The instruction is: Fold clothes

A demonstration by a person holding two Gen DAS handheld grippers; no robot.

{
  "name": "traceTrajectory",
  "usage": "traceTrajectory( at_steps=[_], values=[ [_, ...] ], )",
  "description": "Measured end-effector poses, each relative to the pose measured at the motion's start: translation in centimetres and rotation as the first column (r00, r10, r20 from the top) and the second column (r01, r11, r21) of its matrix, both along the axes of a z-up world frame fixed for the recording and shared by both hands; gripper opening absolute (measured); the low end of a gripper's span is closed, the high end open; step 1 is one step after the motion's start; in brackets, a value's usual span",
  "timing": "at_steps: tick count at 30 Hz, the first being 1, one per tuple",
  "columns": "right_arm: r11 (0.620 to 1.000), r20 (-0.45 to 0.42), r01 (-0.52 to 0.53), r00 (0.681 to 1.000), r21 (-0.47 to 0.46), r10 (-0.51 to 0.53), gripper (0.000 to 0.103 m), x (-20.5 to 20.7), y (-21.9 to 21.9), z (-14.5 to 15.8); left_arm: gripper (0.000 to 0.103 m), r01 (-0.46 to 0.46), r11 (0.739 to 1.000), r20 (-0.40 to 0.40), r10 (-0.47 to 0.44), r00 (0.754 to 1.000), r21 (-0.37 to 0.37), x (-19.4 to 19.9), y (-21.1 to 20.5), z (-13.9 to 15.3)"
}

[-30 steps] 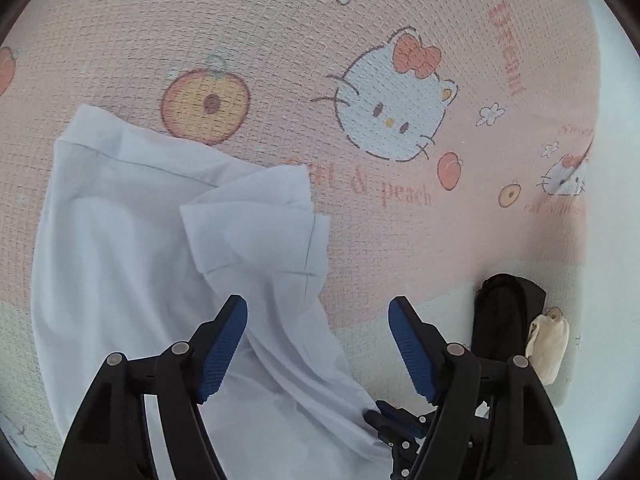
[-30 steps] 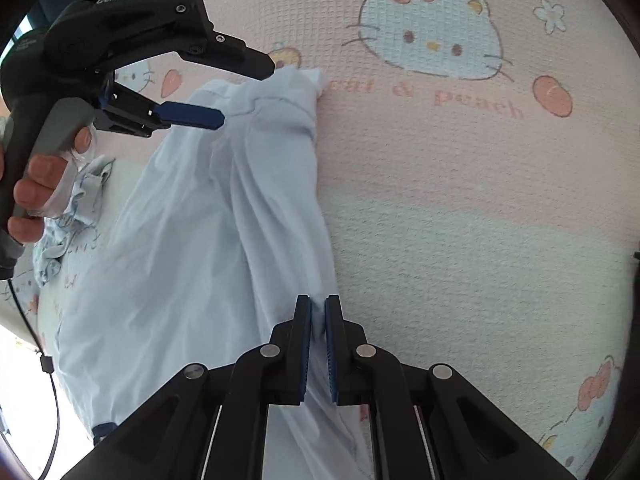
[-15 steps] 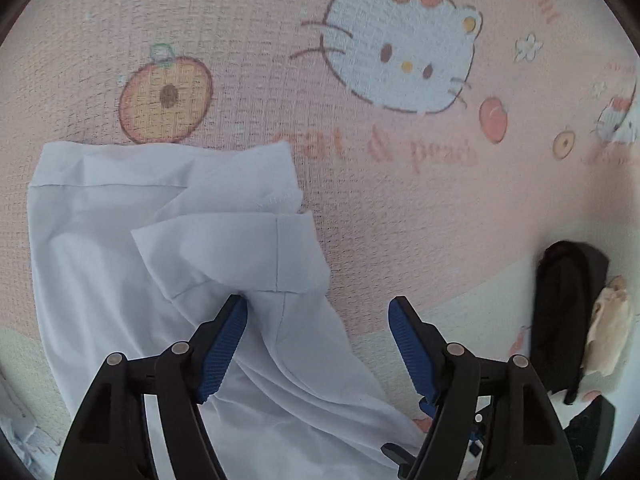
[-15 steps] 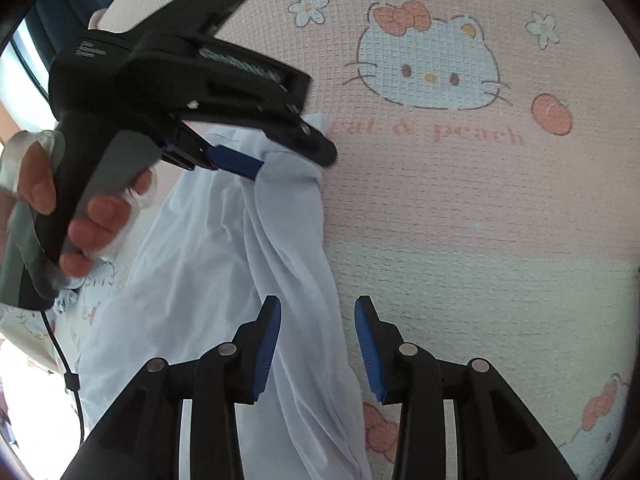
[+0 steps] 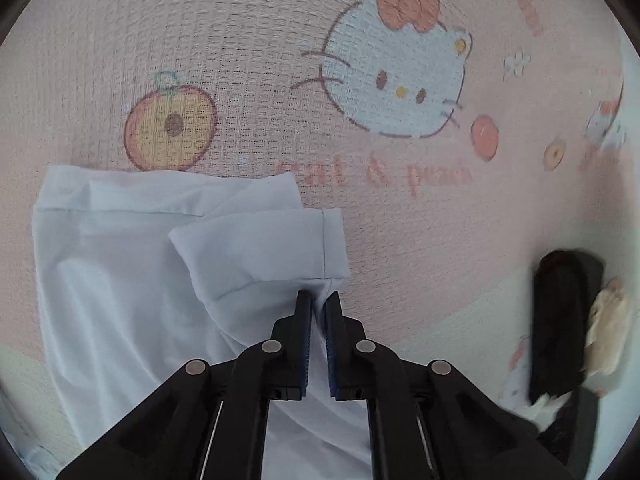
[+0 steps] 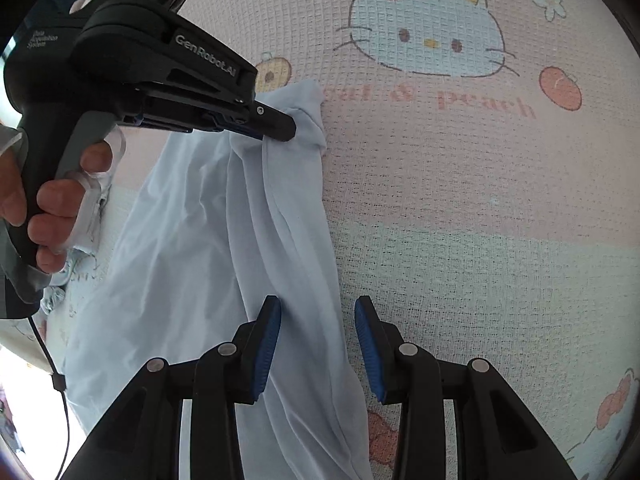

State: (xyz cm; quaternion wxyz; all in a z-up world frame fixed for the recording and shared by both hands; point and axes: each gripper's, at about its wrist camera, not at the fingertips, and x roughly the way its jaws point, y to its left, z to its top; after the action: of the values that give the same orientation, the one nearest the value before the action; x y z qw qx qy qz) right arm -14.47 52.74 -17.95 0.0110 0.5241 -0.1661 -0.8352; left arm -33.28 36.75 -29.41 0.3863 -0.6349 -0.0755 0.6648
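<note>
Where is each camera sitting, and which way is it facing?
Left wrist: on the left claw, looking down along its fingers, just closed on the pale blue garment; only that claw shows.
Right wrist: on the right claw, looking down at the garment's edge between its open fingers; also shows the left claw and the hand holding it.
Shared: the garment and the pink cat-print blanket.

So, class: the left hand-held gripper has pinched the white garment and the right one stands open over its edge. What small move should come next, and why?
Probably close the right hand-held gripper on the white garment: fabric lies between its open jaws, while the left hand-held gripper has just closed on the sleeve.
</note>
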Motion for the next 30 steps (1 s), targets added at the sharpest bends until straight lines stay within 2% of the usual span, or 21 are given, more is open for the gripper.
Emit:
traceTrajectory(
  at_steps=[5, 9, 14, 17, 18, 19, 21, 23, 25, 28, 29, 30],
  values=[
    [0.998, 0.006, 0.044, 0.999, -0.036, -0.044, 0.039, -0.1, 1.3, -0.1, 0.005, -0.019, 0.998, 0.032, 0.017, 0.999, 0.060, -0.4, -0.7, 1.4],
    [0.991, -0.013, 0.071, 0.997, -0.116, -0.073, 0.039, -0.4, 2.5, 0.1, 0.005, -0.025, 0.995, 0.044, 0.021, 0.999, 0.095, -0.6, -1.1, 2.6],
    [0.993, 0.036, 0.070, 0.997, -0.093, -0.066, 0.039, 0.1, 2.9, -0.1, 0.005, -0.053, 0.991, 0.069, 0.044, 0.997, 0.127, -0.9, -1.5, 3.1],
    [0.996, 0.030, 0.056, 0.998, -0.070, -0.054, 0.039, 0.2, 2.8, 0.1, 0.005, -0.044, 0.989, 0.075, 0.034, 0.997, 0.138, -0.8, -1.2, 3.2],
    [0.996, 0.029, 0.054, 0.998, -0.068, -0.052, 0.037, 0.0, 2.7, 0.1, 0.005, -0.037, 0.990, 0.075, 0.027, 0.997, 0.138, -0.8, -1.1, 3.3],
    [0.996, 0.035, 0.048, 0.998, -0.069, -0.045, 0.025, -0.2, 2.6, -0.1, 0.005, -0.033, 0.991, 0.073, 0.024, 0.997, 0.131, -0.7, -0.9, 3.3],
    [0.997, 0.051, 0.033, 0.998, -0.071, -0.029, 0.010, -0.7, 2.5, -0.5, 0.005, -0.030, 0.990, 0.095, 0.017, 0.995, 0.137, -0.7, -0.6, 3.1],
    [0.997, 0.067, 0.045, 0.997, -0.070, -0.040, 0.010, -0.8, 2.7, -0.9, 0.006, -0.023, 0.988, 0.160, -0.001, 0.987, 0.152, -0.7, -0.2, 2.6],
    [0.991, 0.078, 0.076, 0.995, -0.108, -0.068, 0.009, -0.6, 3.4, -1.3, 0.006, -0.007, 0.987, 0.234, -0.031, 0.972, 0.159, -0.8, 0.4, 2.0],
    [0.985, 0.088, 0.088, 0.993, -0.150, -0.075, 0.010, -0.3, 4.2, -1.3, 0.012, 0.037, 0.996, 0.205, -0.053, 0.977, 0.079, -0.2, 1.8, 2.0],
    [0.985, 0.089, 0.088, 0.993, -0.147, -0.075, 0.010, -0.2, 4.3, -1.2, 0.020, 0.043, 0.998, 0.191, -0.051, 0.980, 0.045, 0.0, 2.3, 2.1],
    [0.986, 0.090, 0.087, 0.993, -0.141, -0.075, 0.010, -0.1, 4.3, -1.1, 0.036, 0.042, 0.999, 0.195, -0.045, 0.980, 0.019, 0.1, 2.8, 1.8]
  ],
)
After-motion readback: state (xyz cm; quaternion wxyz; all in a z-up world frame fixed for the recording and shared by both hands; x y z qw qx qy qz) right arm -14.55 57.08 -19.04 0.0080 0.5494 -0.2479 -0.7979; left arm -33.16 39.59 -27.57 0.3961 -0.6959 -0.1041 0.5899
